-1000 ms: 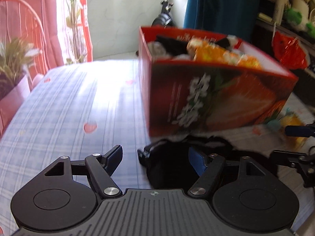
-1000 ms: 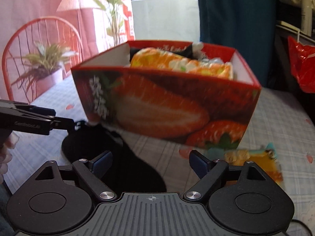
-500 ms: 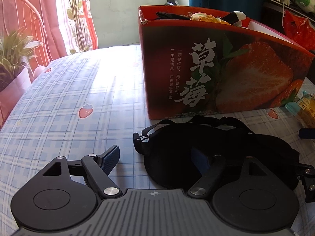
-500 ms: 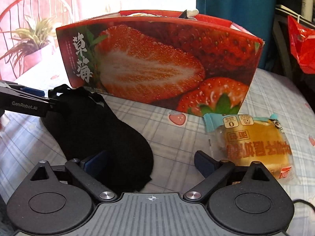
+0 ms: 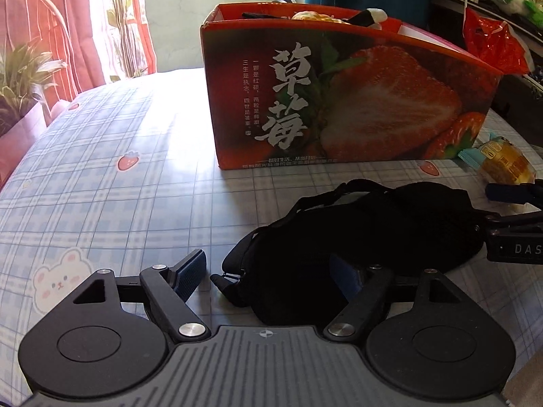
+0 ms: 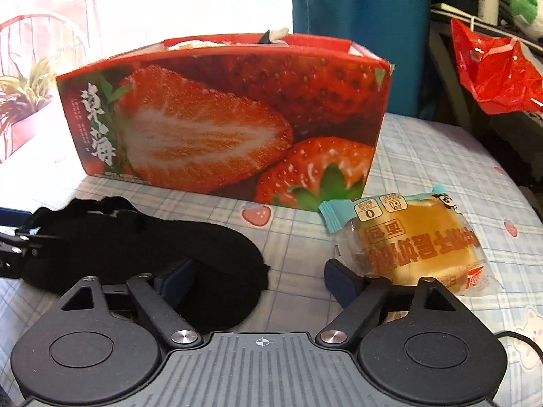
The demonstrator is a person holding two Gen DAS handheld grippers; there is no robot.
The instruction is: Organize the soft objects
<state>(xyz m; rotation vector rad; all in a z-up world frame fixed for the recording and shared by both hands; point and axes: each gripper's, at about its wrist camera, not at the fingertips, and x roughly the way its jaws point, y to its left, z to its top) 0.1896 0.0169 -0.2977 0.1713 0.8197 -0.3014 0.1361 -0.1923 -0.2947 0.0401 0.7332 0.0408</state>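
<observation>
A black eye mask [image 5: 366,237] with straps lies flat on the checked tablecloth in front of a red strawberry box [image 5: 339,101]. My left gripper [image 5: 268,274] is open, low at the mask's left end, one finger over the fabric. My right gripper [image 6: 258,279] is open at the mask's right end [image 6: 152,254]; it shows at the right edge of the left wrist view [image 5: 516,224]. A wrapped bread bun [image 6: 417,240] lies by my right finger. The box [image 6: 220,129] holds several soft items.
A potted plant [image 5: 20,84] and a red wire chair stand off the table's left edge. A red plastic bag [image 6: 492,68] and shelves are at the right. Bare tablecloth [image 5: 101,169] stretches left of the box.
Both grippers have come down low to the table near the eye mask. The mask now lies spread flat between them. Both grippers stay open.
</observation>
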